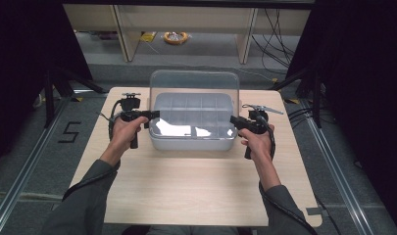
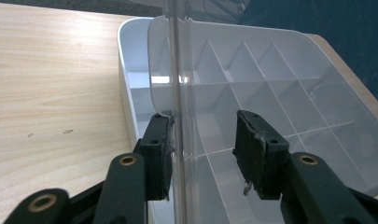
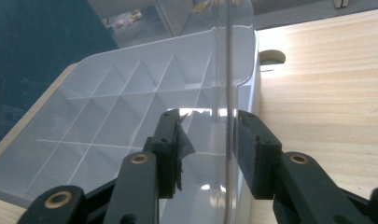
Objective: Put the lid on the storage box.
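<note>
Currently we are straddling the upright clear plastic lid [image 1: 194, 84] of the pale grey compartmented organizer box [image 1: 192, 139], mid-table, with the left gripper [image 2: 203, 151] and right gripper [image 3: 210, 149], jaws spread, not clamping. Lid standing open; closing it seemingly remains.

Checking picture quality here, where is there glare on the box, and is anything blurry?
High view: bright white glare on the box floor, dark surroundings. Left gripper view: the clear lid edge runs between the left tongs, slightly soft. Right gripper view: small highlights on the lid.
</note>
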Demonstrator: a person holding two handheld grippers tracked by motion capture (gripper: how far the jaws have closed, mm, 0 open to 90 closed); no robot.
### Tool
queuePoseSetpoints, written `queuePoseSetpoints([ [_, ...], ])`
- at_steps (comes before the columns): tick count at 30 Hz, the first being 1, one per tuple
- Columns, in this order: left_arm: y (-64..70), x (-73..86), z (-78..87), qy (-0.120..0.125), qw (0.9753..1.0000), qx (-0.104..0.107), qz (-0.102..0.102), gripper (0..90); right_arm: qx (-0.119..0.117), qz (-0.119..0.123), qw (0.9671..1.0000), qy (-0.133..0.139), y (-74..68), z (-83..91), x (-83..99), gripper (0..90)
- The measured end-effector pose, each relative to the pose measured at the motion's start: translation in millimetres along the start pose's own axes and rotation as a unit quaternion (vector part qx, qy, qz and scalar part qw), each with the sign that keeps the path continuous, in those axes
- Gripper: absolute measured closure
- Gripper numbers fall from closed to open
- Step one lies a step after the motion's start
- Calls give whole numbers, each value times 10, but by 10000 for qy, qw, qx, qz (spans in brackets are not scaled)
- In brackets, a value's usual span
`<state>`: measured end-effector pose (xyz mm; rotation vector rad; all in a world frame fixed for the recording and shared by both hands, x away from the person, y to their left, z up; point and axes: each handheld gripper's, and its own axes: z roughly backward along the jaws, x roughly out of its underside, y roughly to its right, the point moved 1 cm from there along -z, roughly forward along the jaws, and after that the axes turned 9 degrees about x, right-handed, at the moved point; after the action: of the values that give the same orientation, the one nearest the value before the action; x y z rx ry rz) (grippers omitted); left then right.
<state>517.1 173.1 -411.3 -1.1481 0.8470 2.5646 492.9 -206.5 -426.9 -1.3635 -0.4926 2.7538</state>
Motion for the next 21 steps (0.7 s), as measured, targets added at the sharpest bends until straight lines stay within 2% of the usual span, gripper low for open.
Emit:
queuePoseSetpoints([
  [1, -7, 1, -9, -23, 10000, 3, 18, 566, -33, -26, 10000, -19, -4, 0, 1, 631],
  [2, 15, 15, -9, -94, 9997, -46, 241, 564, 49, -34, 10000, -7, -1, -21, 3, 631],
  [3, -23, 2, -22, -85, 10000, -19, 24, 563, 19, 13, 10000, 18, 7, -36, -2, 631],
  [4, -23, 0, -44, -18, 10000, -13, 77, 562, 25, -54, 10000, -23, 3, -39, -4, 631],
  [5, -28, 1, -52, -41, 10000, -38, 60, 560, -13, 138, 9999, 37, 38, -61, -13, 631],
  [6, -39, 4, -56, -129, 9999, -45, 5, 555, 54, 72, 10000, 26, 25, -74, -8, 630],
  [7, -46, 8, -68, -140, 9999, -44, 31, 550, 37, -123, 9999, -72, -6, -61, -7, 630],
  [8, -56, 13, -78, -134, 9999, -30, 52, 546, 113, -1, 9999, -15, 9, -83, -4, 630],
  [10, -68, 20, -89, -178, 9998, -40, 75, 543, 82, -142, 9998, -79, -8, -85, 0, 630],
  [11, -70, 23, -98, -165, 9998, -50, 80, 541, 96, 36, 9999, -6, 21, -107, -2, 630],
  [12, -73, 26, -106, -171, 9998, -63, 87, 539, 102, -95, 9999, -60, -1, -104, 2, 629],
  [17, -92, 36, -141, -199, 9997, -84, 113, 527, 115, 49, 9999, 4, 37, -146, 2, 627],
  [18, -97, 39, -147, -228, 9996, -83, 158, 527, 123, 43, 9999, 8, 38, -152, 3, 626],
  [19, -105, 40, -156, -223, 9996, -78, 175, 527, 124, -113, 9998, -62, 15, -150, 9, 626],
  [20, -112, 45, -164, -219, 9995, -77, 205, 526, 124, 18, 9999, -10, 45, -171, 10, 625],
  [21, -114, 47, -167, -221, 9995, -84, 205, 526, 134, -139, 9998, -71, 19, -167, 13, 624],
])
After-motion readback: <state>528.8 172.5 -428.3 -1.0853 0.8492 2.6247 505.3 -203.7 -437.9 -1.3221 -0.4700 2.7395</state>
